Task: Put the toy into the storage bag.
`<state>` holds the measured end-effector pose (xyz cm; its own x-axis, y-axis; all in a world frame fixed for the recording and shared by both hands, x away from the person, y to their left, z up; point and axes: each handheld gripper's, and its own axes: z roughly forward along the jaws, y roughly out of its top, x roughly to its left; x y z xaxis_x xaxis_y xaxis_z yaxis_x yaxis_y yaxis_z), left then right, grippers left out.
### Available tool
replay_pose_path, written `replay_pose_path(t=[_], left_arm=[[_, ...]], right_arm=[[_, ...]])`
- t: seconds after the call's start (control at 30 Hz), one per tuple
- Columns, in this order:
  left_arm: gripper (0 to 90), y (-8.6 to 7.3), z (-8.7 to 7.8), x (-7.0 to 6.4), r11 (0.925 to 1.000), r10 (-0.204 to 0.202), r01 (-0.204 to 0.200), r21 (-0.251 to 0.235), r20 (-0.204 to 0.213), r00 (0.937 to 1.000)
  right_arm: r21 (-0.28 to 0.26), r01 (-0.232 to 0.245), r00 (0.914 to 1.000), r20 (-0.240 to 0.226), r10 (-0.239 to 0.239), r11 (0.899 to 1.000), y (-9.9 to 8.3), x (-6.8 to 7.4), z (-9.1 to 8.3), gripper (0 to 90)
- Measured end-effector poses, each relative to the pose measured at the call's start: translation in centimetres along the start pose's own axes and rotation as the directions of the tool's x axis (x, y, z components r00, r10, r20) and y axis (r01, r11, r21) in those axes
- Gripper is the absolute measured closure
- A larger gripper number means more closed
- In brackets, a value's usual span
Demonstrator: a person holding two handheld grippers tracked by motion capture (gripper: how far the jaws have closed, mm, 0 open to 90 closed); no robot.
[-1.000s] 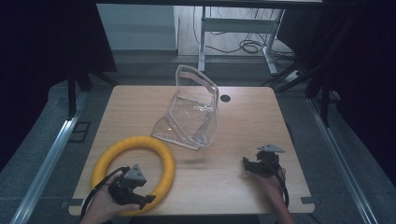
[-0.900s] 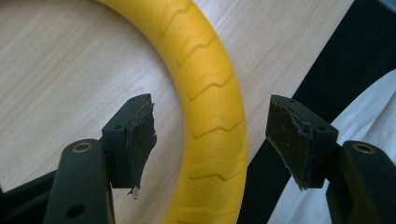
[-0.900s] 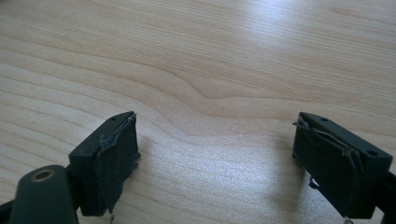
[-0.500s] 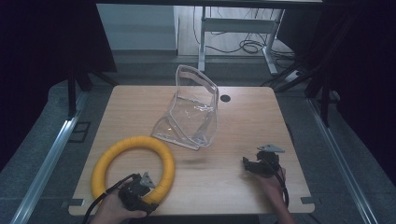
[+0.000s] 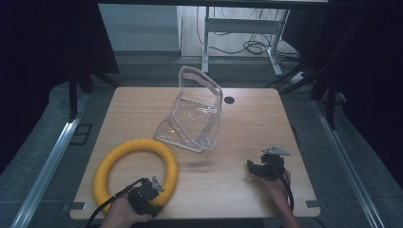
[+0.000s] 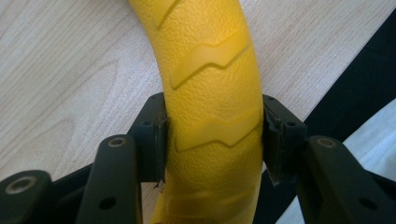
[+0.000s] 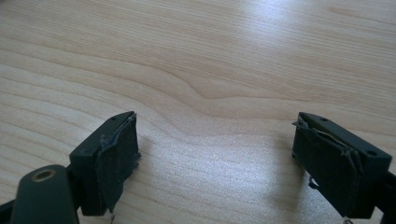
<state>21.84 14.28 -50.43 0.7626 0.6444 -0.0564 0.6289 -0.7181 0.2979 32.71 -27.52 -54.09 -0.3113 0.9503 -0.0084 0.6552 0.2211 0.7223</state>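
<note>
So over on the left, the left gripper has its jaws clamped on the yellow ring, one pad pressed on each side of the tube at the ring's near edge, close to the front of the wooden table. Behind the ring, mid-table, sits a clear plastic container, tipped over. On the right, the right gripper has jaws spread wide over bare wood, gripping nothing.
</note>
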Motion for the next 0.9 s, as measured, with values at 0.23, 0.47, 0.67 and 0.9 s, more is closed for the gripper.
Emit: replay_pose_path(t=[0.23,0.47,0.67,0.9], left_arm=[[50.7,-0.3,-0.5,0.4,0.9977,-0.02,0.022,-0.063,0.032,0.9993],[50.7,-1.5,-4.1,2.1,0.9639,-0.067,0.1,-0.247,0.138,0.9882],[50.8,-2.1,-6.2,3.4,0.9244,-0.086,0.15,-0.351,0.192,0.9776],[50.9,-2.8,-8.1,4.8,0.8728,-0.111,0.212,-0.44,0.245,0.9631]], right_arm=[[-0.001,-0.001,1.0,-0.001,0.001,1.0,0.0,0.0,0.0,14.3],[0.003,0.0,1.0,0.0,0.0,1.0,0.0,0.0,0.0,14.3],[0.0,-0.004,1.0,-0.002,0.004,1.0,0.0,0.0,0.0,14.3],[0.001,-0.002,1.0,0.0,0.002,1.0,0.0,0.0,0.0,14.3]])
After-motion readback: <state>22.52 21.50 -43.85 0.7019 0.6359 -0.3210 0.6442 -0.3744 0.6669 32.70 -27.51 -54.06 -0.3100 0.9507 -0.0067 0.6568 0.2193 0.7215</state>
